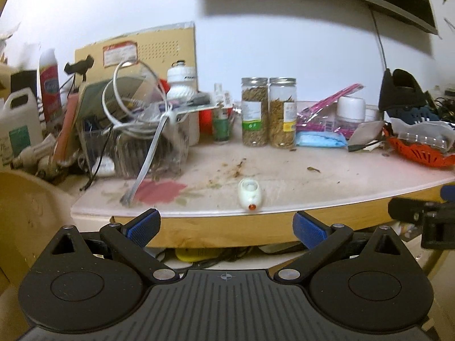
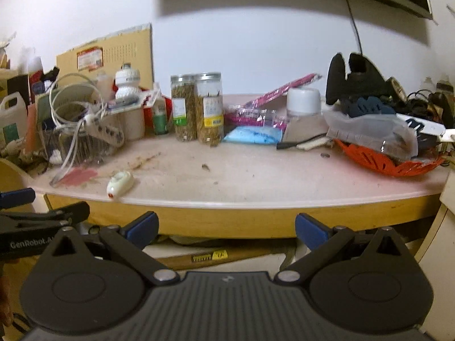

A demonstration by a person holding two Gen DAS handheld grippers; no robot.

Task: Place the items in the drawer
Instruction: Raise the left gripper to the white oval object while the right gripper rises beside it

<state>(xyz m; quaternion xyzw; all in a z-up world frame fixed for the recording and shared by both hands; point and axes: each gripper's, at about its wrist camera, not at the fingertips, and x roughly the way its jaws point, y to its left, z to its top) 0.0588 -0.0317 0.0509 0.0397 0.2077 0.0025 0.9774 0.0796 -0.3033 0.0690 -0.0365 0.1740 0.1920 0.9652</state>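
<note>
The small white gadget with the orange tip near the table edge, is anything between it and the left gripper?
Nothing visible. The white gadget lies alone at the table's front edge, just above and ahead of the open left gripper.

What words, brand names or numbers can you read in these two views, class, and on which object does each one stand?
"GenRobot.A…", cut off at the edge, on the black side of the left gripper seen in the right wrist view.
Yellow label under the table: dark print, too blurred to read.
Labels on the two jars: too small to read.
Red spray can, white bottle and cardboard sticker: print blurred, unreadable.
</note>
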